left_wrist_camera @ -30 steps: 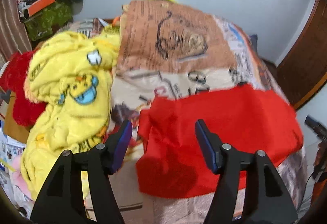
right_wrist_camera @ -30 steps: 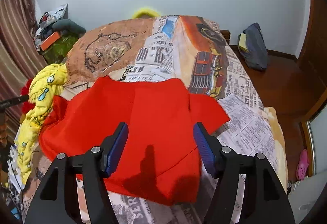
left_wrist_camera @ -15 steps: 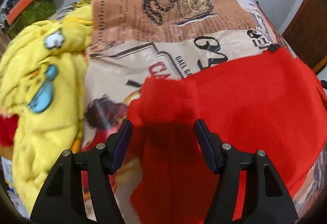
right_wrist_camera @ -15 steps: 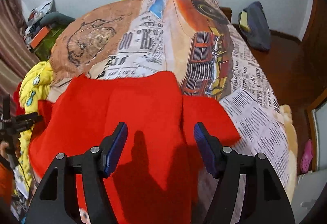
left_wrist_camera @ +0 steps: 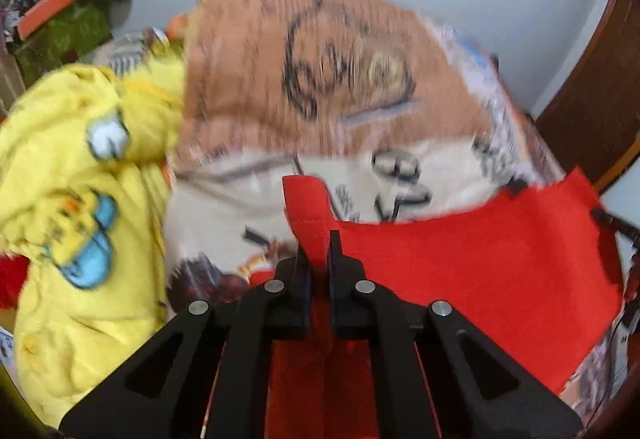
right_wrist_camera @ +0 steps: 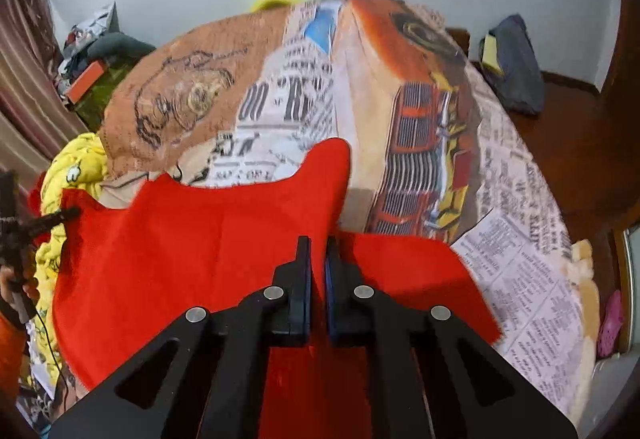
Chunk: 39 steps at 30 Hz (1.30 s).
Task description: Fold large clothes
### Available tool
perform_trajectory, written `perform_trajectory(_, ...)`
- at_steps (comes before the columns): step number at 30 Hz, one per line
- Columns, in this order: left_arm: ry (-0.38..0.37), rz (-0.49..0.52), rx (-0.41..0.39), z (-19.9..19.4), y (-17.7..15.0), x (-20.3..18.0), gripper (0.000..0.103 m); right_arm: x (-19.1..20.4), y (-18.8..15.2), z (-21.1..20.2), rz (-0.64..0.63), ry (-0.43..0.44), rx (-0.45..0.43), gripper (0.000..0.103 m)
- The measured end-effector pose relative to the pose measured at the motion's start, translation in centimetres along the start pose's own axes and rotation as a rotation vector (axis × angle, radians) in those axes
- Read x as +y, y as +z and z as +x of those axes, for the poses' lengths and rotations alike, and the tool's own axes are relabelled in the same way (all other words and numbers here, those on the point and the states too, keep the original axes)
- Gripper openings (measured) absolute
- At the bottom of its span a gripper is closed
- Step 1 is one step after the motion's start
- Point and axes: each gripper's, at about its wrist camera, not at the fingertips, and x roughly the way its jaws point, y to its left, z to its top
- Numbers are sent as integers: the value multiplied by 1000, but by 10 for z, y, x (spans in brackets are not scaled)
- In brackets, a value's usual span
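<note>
The red garment (right_wrist_camera: 208, 259) lies spread across the near part of the bed (right_wrist_camera: 520, 279), on a bedcover printed with newspaper text and an orange truck, and both of its upper corners are now pinched. The left gripper (left_wrist_camera: 319, 251) is clenched on a raised tab of red cloth at the garment's left end, the fabric standing up in a small peak between its fingers; the right gripper (right_wrist_camera: 316, 255) is likewise clamped on the cloth at the other end, where the red edge rises in a curved flap just beyond its tips. Between the two grips the top hem sags in a shallow arc. Judging by this, the folding has barely begun: the garment is grasped and slightly lifted at two points, yet no crease or doubled layer shows, so the first fold and every later one are left to do. To the left, a crumpled yellow blanket (left_wrist_camera: 80, 199) with cartoon figures is heaped at the bed's side, just beside the red cloth. Beyond the bed, a grey bag (right_wrist_camera: 514, 63) rests on the wooden floor against the pale wall.
</note>
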Motion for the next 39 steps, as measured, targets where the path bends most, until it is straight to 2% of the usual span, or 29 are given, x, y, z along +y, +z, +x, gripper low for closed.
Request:
perform_trajectory(3, 57, 5, -51, -16, 16, 1, 5, -7, 1, -13, 8, -43, -32, 4)
perform_trajectory(6, 91, -11, 18, -1, 21, 7, 7, -20, 0, -10, 45, -93, -10, 4)
perform_trajectory(7, 151, -12, 59, 11, 20, 8, 7, -23, -1, -6, 44, -115, 2, 4)
perform_trajectory(8, 182, -10, 98, 21, 18, 10, 9, -24, -2, -4, 40, -133, 9, 4)
perform_trajectory(10, 189, -1, 147, 29, 10, 11, 12, -26, -7, -5, 26, -141, 22, 4)
perform_trajectory(14, 237, 71, 151, 23, -4, 2, 14, -13, -16, -32, -32, -137, -14, 5)
perform_trajectory(17, 234, 128, 114, 0, -11, -14, 21, 4, -21, -48, -78, -115, -38, 10)
perform_trajectory(18, 231, 136, 100, -6, -13, -18, 32, 13, -23, -55, -97, -94, -49, 18)
perform_trajectory(19, 220, 144, 80, -15, -15, -24, 43, 20, -25, -58, -108, -79, -54, 32)
perform_trajectory(21, 162, 149, 31, -35, -22, -38, 51, 37, -30, -62, -128, -44, -72, 49)
perform_trajectory(22, 131, 152, 27, -41, -27, -44, 51, 45, -32, -62, -137, -26, -84, 52)
perform_trajectory(26, 31, 177, 46, -51, -45, -77, 51, 76, -42, -50, -163, 21, -61, 53)
perform_trajectory(30, 3, 237, 30, -53, -63, -116, 51, 112, -52, -30, -206, 76, -22, 53)
perform_trajectory(33, -25, 277, 32, -48, -75, -139, 51, 130, -57, -17, -241, 68, 3, 54)
perform_trajectory(35, -37, 290, 47, -42, -82, -150, 51, 136, -63, -10, -258, 54, 23, 60)
perform_trajectory(36, -36, 296, 53, -37, -85, -152, 51, 135, -64, -7, -263, 41, 31, 66)
perform_trajectory(39, 3, 308, 73, -24, -92, -154, 51, 127, -69, 2, -268, -22, 41, 68)
